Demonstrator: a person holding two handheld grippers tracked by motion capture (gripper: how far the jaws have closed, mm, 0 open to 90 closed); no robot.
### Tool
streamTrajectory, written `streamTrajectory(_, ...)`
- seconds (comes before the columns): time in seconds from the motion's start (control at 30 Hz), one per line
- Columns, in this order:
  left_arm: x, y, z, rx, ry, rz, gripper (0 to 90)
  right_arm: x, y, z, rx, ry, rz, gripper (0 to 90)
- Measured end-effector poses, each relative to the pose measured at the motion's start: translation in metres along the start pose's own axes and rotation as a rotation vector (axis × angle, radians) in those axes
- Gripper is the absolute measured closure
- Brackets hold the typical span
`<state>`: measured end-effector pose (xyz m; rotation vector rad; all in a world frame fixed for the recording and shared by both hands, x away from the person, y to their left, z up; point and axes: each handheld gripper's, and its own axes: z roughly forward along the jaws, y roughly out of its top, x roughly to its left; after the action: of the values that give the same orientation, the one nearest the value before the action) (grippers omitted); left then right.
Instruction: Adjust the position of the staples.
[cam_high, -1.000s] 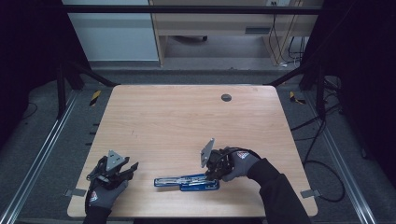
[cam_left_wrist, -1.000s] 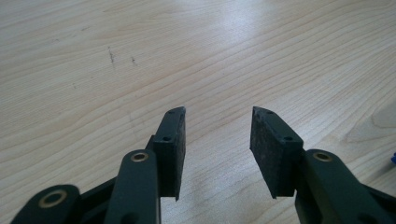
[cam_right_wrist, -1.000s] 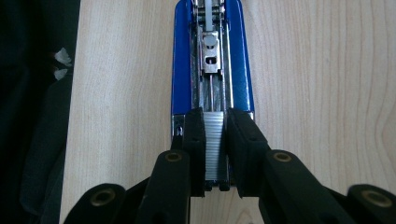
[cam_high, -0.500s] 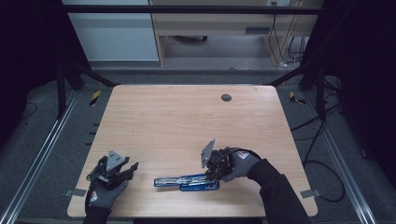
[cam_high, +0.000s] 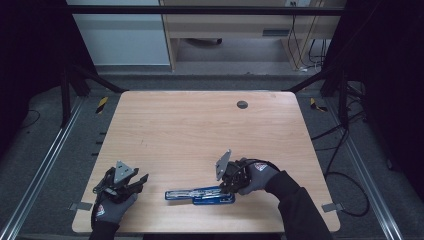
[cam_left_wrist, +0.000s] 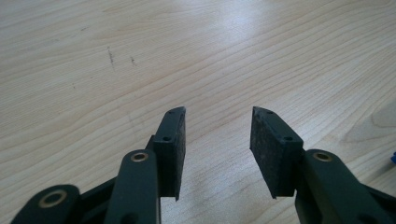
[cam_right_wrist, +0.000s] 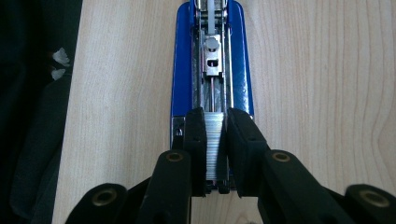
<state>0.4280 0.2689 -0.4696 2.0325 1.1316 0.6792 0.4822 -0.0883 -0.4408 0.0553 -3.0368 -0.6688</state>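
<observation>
A blue stapler (cam_high: 200, 194) lies opened flat near the table's front edge, and its metal channel (cam_right_wrist: 212, 70) runs away from my right gripper. My right gripper (cam_right_wrist: 215, 114) is shut on a silver strip of staples (cam_right_wrist: 215, 144), which sits at the near end of that channel. In the high view the right gripper (cam_high: 227, 182) is at the stapler's right end, held by a gloved hand. My left gripper (cam_high: 141, 180) rests at the front left of the table. Its jaws are open over bare wood (cam_left_wrist: 217, 116) with nothing between them.
The wooden table (cam_high: 200, 130) has a dark round grommet (cam_high: 242, 104) near its far edge. Metal rails (cam_high: 45, 165) run along both sides on the floor. Cables (cam_high: 345, 145) trail at the right. A cabinet (cam_high: 220, 25) stands behind the table.
</observation>
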Motion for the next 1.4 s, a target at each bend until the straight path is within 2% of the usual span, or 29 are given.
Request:
streamTrajectory(0.17, 0.000, 0.000, 0.000, 0.001, -0.001, 0.000, 55.9, 0.000, -0.001, -0.002, 0.011, -0.002, 0.026, 73.2)
streamTrajectory(0.23, 0.000, 0.000, 0.001, 0.001, -0.002, 0.001, 55.8, 0.000, -0.001, -0.005, -0.013, -0.009, 0.026, 72.6)
streamTrajectory(0.43, -0.001, 0.000, 0.001, 0.002, -0.003, 0.002, 55.8, 0.001, -0.006, -0.015, -0.047, -0.091, 0.062, 77.8)
streamTrajectory(0.57, -0.001, 0.000, 0.001, 0.004, -0.002, 0.002, 55.8, 0.004, -0.012, -0.013, -0.041, -0.085, 0.072, 77.6)
streamTrajectory(0.63, -0.001, 0.000, 0.001, 0.005, -0.002, 0.003, 55.8, 0.005, -0.014, -0.012, -0.036, -0.092, 0.065, 77.4)
streamTrajectory(0.77, -0.002, 0.000, 0.001, 0.004, -0.002, 0.005, 55.8, 0.006, -0.017, -0.013, -0.038, -0.109, 0.080, 77.5)
streamTrajectory(0.83, -0.001, 0.000, 0.001, 0.005, -0.002, 0.003, 55.9, 0.006, -0.018, -0.014, -0.054, -0.109, 0.076, 77.4)
streamTrajectory(0.97, -0.002, 0.000, 0.001, 0.003, -0.004, 0.005, 55.8, 0.007, -0.020, -0.017, -0.101, -0.148, 0.108, 77.0)
streamTrajectory(1.1, -0.002, 0.001, 0.001, 0.000, -0.004, 0.007, 55.8, 0.010, -0.022, -0.019, -0.158, -0.222, 0.198, 76.5)
streamTrajectory(1.2, -0.003, 0.001, -0.001, -0.004, -0.007, 0.009, 55.9, 0.015, -0.025, -0.019, -0.225, -0.268, 0.265, 76.3)
streamTrajectory(1.3, -0.006, 0.003, -0.002, -0.011, -0.016, 0.010, 56.1, 0.022, -0.027, -0.022, -0.278, -0.321, 0.311, 76.6)
streamTrajectory(1.4, -0.010, 0.005, -0.003, -0.019, -0.025, 0.022, 56.3, 0.030, -0.029, -0.026, -0.353, -0.386, 0.380, 76.2)
